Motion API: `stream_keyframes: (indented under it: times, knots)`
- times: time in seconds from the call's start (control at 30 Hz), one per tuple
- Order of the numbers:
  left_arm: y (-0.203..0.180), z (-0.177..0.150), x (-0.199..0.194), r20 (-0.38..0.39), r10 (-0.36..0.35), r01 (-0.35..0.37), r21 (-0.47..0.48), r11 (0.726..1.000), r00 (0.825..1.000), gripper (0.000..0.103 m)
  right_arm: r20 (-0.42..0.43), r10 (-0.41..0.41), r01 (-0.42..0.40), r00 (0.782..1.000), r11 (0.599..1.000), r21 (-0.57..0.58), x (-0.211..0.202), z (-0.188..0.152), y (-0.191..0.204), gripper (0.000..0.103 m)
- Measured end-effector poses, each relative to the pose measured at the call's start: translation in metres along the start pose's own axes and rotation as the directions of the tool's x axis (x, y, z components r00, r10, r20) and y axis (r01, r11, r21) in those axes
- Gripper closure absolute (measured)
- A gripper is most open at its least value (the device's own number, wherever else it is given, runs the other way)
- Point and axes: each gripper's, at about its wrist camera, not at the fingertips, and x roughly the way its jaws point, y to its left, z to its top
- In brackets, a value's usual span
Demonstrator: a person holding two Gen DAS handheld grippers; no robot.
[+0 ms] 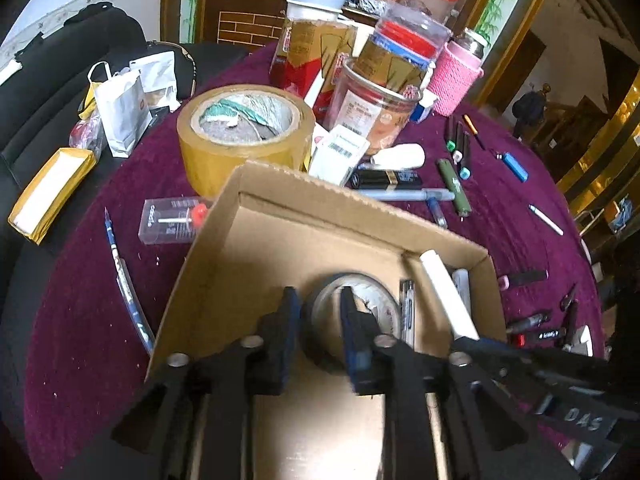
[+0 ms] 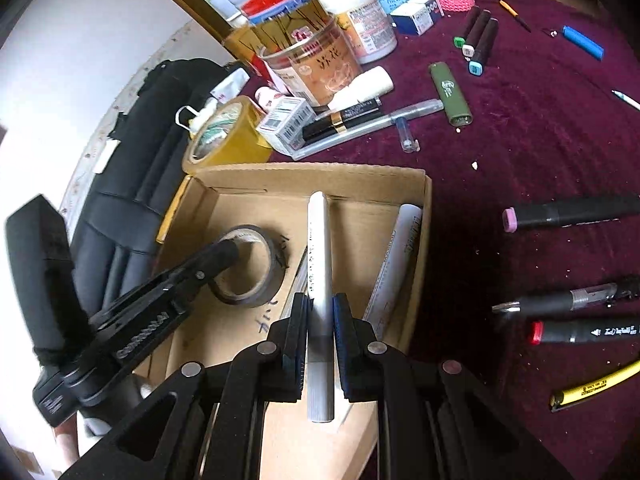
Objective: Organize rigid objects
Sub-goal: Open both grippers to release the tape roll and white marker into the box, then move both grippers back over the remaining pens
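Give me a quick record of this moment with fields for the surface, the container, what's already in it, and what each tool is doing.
surface: purple tablecloth
container: open cardboard box
in box: dark tape roll, white ruler
left tool: one finger inside the tape roll's hole, one outside, pads not pressing
right tool: shut on white pen, over the box
still outside: yellow tape roll, markers, lighters

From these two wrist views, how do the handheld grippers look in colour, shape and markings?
Both grippers are matte black, with angular linkage arms joined by round silver pins. The left gripper and the right gripper carry dark blue ribbed pads on flat fingers. White lettering is printed on their arms. No cables or sleeves show.
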Motion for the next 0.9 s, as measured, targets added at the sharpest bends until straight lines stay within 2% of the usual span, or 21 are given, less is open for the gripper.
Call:
stream_keyframes:
  times: [0.07, 0.13, 0.17, 0.27, 0.43, 0.6, 0.63, 0.7, 0.77, 0.8, 0.87, 0.9]
  knots:
    - [0.001, 0.000, -0.005, 0.015, -0.018, 0.018, -0.011, 1.000, 1.000, 0.057, -0.005, -0.018, 0.018, 1.000, 1.000, -0.005, 0.004, 0.002, 0.000, 0.088]
    - [0.001, 0.000, -0.012, 0.029, -0.028, 0.028, -0.016, 0.999, 0.999, 0.051, -0.007, -0.033, 0.033, 0.999, 0.999, 0.001, 0.006, 0.003, -0.001, 0.087]
    - [0.001, -0.001, -0.015, 0.035, -0.036, 0.037, -0.023, 0.999, 0.999, 0.048, -0.008, -0.037, 0.037, 0.999, 0.999, 0.008, 0.006, 0.003, -0.002, 0.082]
    - [0.003, -0.004, -0.031, 0.056, -0.077, 0.080, -0.053, 0.995, 0.995, 0.043, 0.002, -0.032, 0.032, 0.999, 0.999, 0.000, 0.002, 0.000, 0.001, 0.063]
    - [-0.002, -0.015, -0.065, 0.109, -0.149, 0.158, -0.076, 0.985, 0.983, 0.039, 0.066, -0.034, 0.039, 0.997, 0.997, -0.068, -0.023, -0.010, 0.008, 0.059]
    - [-0.025, -0.028, -0.098, 0.171, -0.196, 0.207, -0.045, 0.977, 0.966, 0.029, 0.179, -0.041, 0.059, 0.983, 0.993, -0.098, -0.075, -0.021, -0.004, 0.034]
    - [-0.033, -0.031, -0.104, 0.183, -0.204, 0.214, -0.034, 0.976, 0.962, 0.027, 0.200, -0.046, 0.066, 0.979, 0.993, -0.097, -0.084, -0.023, -0.009, 0.033]
    - [-0.051, -0.038, -0.115, 0.203, -0.215, 0.221, -0.004, 0.975, 0.955, 0.022, 0.256, -0.069, 0.096, 0.964, 0.991, -0.096, -0.108, -0.029, -0.021, 0.029]
    - [-0.069, -0.045, -0.122, 0.214, -0.225, 0.224, 0.028, 0.974, 0.950, 0.021, 0.318, -0.117, 0.152, 0.941, 0.984, -0.090, -0.135, -0.037, -0.036, 0.025]
    - [-0.076, -0.048, -0.125, 0.216, -0.233, 0.229, 0.045, 0.972, 0.948, 0.021, 0.358, -0.149, 0.191, 0.922, 0.978, -0.085, -0.149, -0.042, -0.044, 0.024]
    - [-0.097, -0.058, -0.130, 0.219, -0.268, 0.254, 0.090, 0.963, 0.938, 0.021, 0.449, -0.217, 0.283, 0.867, 0.956, -0.083, -0.175, -0.055, -0.055, 0.021]
    - [-0.106, -0.063, -0.132, 0.220, -0.288, 0.269, 0.112, 0.957, 0.932, 0.021, 0.518, -0.277, 0.366, 0.810, 0.928, -0.076, -0.190, -0.064, -0.060, 0.015]
